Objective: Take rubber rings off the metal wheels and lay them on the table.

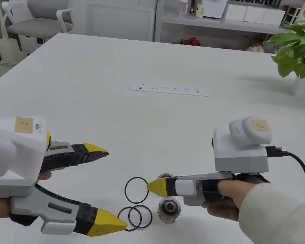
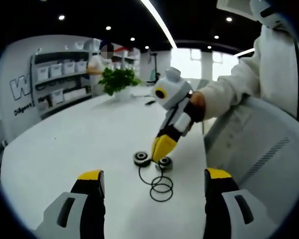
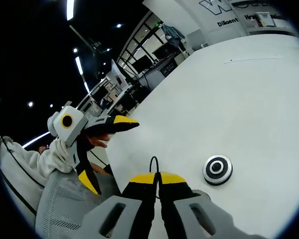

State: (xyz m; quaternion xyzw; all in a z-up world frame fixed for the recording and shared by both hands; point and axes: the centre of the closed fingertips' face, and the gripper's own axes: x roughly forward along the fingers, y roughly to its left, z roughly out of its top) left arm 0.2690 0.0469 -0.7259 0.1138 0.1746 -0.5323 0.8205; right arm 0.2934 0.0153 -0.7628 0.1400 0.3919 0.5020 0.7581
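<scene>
The right gripper (image 1: 153, 187) pinches a black ring (image 1: 136, 189) next to a metal wheel (image 1: 169, 210) on the white table (image 1: 157, 122).

In the head view the right gripper sits low and right of centre. Its yellow-tipped jaws are pressed together on the ring, whose loop shows just left of the tip. The right gripper view shows a thin strand of that ring rising from between the closed jaws. The wheel stands just below the gripper's tip, and a second wheel (image 1: 165, 176) peeks out just behind it. Two loose rings (image 1: 134, 217) lie overlapping at bottom centre. The left gripper (image 1: 102, 185), at the lower left, has its jaws wide apart, with its lower tip close to the loose rings.
</scene>
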